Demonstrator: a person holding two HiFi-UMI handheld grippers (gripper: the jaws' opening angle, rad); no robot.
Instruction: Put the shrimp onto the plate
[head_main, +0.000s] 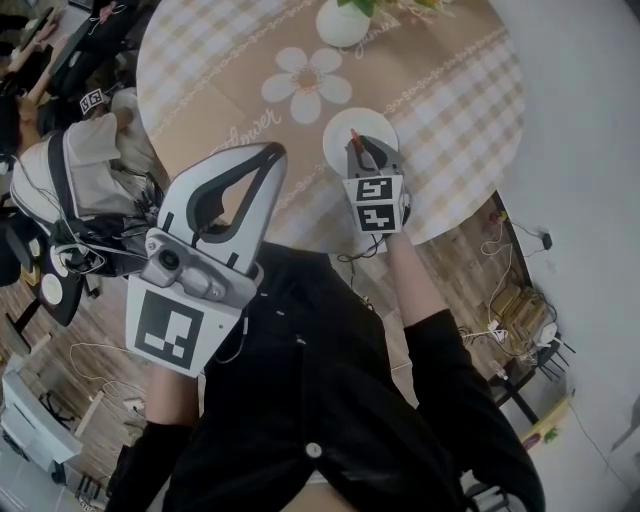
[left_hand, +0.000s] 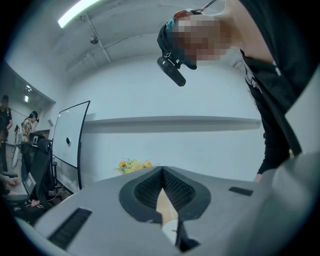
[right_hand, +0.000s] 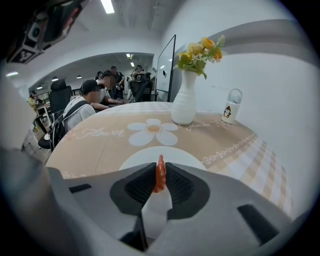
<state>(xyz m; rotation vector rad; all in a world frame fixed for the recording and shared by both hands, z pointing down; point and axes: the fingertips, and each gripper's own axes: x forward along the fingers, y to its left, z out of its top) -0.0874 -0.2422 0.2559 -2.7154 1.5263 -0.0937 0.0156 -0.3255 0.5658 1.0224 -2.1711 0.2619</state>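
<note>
Shrimp (right_hand: 160, 175): pinched mid-body by right gripper (head_main: 360, 152), centre frame, over white plate (right_hand: 187, 155). Likely light, soft, slippery. Left gripper (left_hand: 161, 175): jaws pressed together, empty.

"Flower" script on tablecloth (right_hand: 100, 150)

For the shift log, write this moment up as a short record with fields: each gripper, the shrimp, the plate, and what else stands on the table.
right gripper: jaws shut on the shrimp
shrimp: upright between the jaws, over the plate, not yet released
left gripper: jaws together, empty, clear of the plate
plate: white, bare, near the edge of the table
also on table: white vase with flowers, small jar
</note>
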